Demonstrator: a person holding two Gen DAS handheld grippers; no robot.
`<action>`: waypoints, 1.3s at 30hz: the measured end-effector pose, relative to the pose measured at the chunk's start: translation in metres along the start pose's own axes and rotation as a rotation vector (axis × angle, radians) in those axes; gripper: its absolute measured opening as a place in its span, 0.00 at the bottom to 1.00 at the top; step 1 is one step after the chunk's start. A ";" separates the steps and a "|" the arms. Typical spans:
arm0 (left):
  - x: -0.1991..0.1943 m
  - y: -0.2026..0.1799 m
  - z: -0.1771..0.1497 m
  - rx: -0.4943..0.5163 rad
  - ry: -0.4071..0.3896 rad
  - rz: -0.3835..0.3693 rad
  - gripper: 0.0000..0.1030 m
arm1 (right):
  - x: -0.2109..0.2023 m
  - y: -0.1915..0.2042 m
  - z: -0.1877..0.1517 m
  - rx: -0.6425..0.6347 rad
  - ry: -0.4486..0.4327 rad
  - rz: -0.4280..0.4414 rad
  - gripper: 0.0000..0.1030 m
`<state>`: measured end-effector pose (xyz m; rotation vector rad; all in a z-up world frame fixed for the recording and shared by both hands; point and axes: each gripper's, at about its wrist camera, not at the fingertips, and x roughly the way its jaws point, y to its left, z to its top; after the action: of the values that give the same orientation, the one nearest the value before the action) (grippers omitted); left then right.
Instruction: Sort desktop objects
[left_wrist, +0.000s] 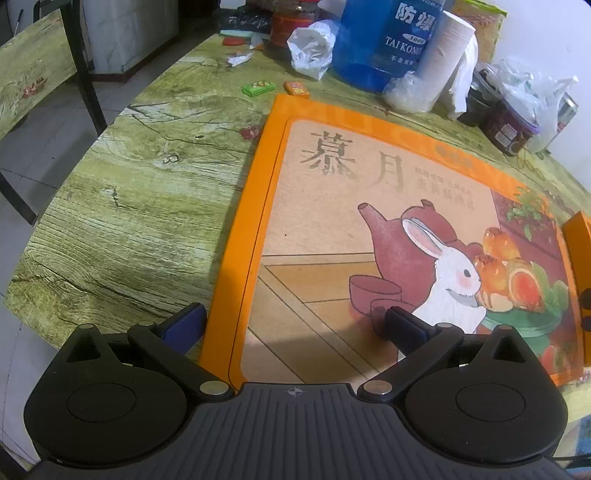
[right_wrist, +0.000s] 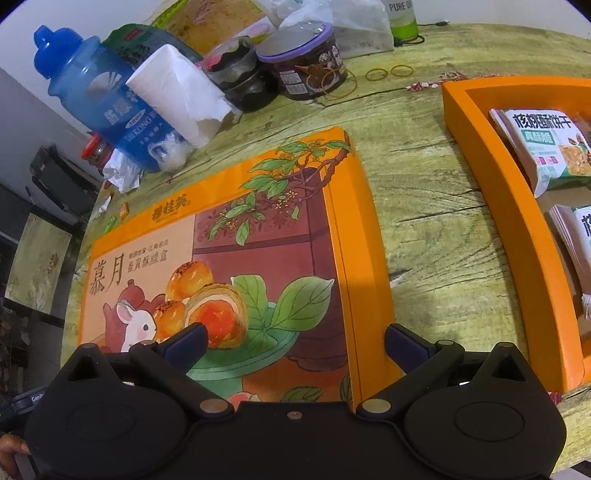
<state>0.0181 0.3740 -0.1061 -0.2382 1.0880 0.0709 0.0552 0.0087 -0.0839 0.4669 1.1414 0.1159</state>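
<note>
Green wood-grain surface, pale tiled floor left of it, black chair frame beside its far-left edge, white wall behind it

- Left wrist view: sits low over the near left corner of the orange box lid, looks forward and down across it toward the clutter at the table's far edge.
- Right wrist view: sits close above the lid's near right part, faces forward along the table; open orange tray at right.
- Shared: lid, blue bottle, paper roll.
</note>
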 end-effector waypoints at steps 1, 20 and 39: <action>0.000 0.000 0.000 -0.002 0.000 0.000 1.00 | -0.001 0.001 -0.001 -0.006 0.001 0.008 1.00; 0.012 0.000 0.032 0.029 -0.012 0.011 1.00 | -0.002 -0.014 0.042 0.020 -0.101 -0.071 1.00; 0.016 -0.004 0.025 0.018 0.023 -0.006 1.00 | 0.021 0.001 0.030 -0.012 0.037 -0.073 1.00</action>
<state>0.0484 0.3748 -0.1087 -0.2268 1.1105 0.0528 0.0912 0.0077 -0.0911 0.4137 1.1919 0.0676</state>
